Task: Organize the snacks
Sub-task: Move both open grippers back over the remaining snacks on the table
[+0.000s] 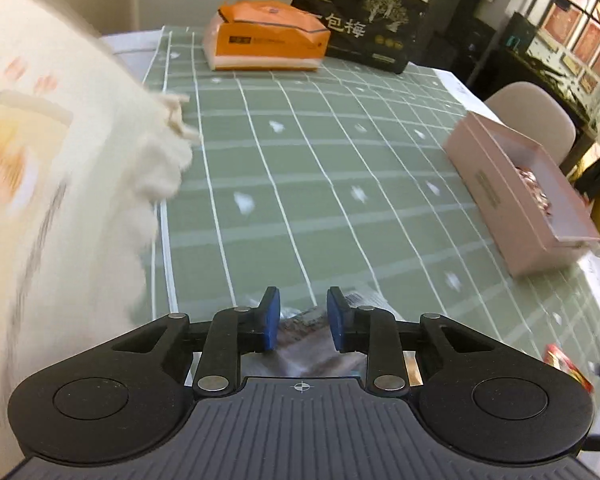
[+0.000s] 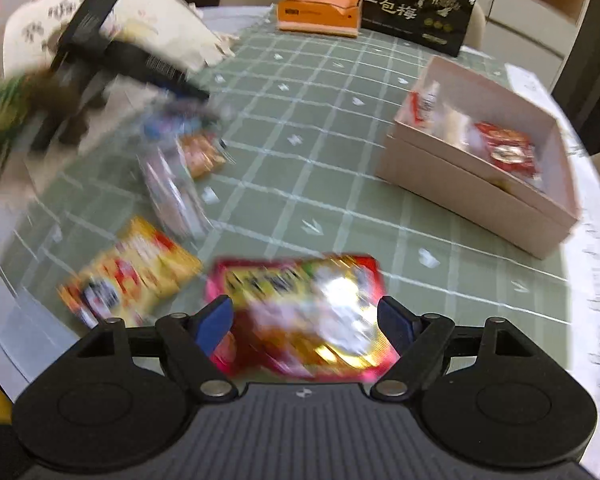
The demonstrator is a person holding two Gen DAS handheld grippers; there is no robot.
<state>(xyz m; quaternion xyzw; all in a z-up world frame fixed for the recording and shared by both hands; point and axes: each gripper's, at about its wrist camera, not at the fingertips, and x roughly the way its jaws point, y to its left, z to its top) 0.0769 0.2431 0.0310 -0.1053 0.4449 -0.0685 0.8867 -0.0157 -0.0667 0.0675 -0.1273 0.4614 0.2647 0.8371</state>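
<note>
My left gripper (image 1: 303, 318) has its jaws apart over a clear-wrapped snack packet (image 1: 308, 344) that lies between and below the blue pads; I cannot tell if they touch it. My right gripper (image 2: 306, 322) is open, its fingers on either side of a red and gold snack pack (image 2: 304, 312) on the green cloth. A yellow snack pack (image 2: 132, 270) and blurred clear packets (image 2: 180, 172) lie to its left. The pink box (image 2: 476, 196) at the right holds several snacks; it also shows in the left wrist view (image 1: 516, 196).
A cream cloth bag (image 1: 60, 184) fills the left side. An orange tissue pack (image 1: 264, 36) and a black gift box (image 1: 364, 16) stand at the table's far edge. The other gripper and hand (image 2: 92, 52) show blurred at the upper left. Chairs surround the table.
</note>
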